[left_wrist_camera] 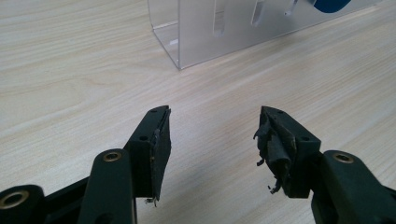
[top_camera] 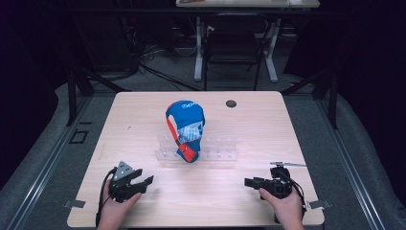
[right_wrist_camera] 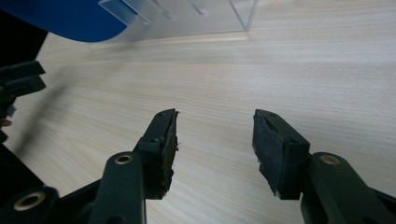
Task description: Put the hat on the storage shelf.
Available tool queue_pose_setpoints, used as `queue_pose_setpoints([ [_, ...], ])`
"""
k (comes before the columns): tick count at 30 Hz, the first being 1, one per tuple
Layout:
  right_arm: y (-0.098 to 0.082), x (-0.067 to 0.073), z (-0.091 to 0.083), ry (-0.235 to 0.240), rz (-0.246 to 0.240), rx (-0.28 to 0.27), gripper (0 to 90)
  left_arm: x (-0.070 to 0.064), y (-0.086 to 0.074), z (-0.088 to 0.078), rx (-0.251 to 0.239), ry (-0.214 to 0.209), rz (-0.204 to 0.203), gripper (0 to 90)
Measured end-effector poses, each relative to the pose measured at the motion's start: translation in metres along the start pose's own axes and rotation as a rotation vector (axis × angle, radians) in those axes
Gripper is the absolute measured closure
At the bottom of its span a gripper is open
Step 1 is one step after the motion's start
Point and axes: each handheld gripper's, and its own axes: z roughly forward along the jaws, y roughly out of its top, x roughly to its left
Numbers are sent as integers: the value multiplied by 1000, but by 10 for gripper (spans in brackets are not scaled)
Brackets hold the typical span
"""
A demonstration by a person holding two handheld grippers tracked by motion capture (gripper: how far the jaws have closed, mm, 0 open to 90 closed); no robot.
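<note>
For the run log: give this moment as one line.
left gripper: open, empty, near table edge | right gripper: open, empty | blue cap: sits on clear acrylic rack, untouched | table: light wood

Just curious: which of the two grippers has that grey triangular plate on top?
The left gripper, at the table's near-left. A grey three-cornered plate sits on it; the right gripper has none.

Two hands come in at the near edge. The left gripper [top_camera: 143, 182] lies low at near left, jaws apart with nothing between them, angled right. The right gripper [top_camera: 250, 182] sits at near right, jaws parted and empty, pointing left.
</note>
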Motion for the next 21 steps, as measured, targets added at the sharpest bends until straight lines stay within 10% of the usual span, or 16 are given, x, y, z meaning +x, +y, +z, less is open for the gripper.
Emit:
queue_pose_setpoints([
  [21,-14,-28,-5,-36,-2,-123,426,-6,1,5,-26,-55,0,423],
])
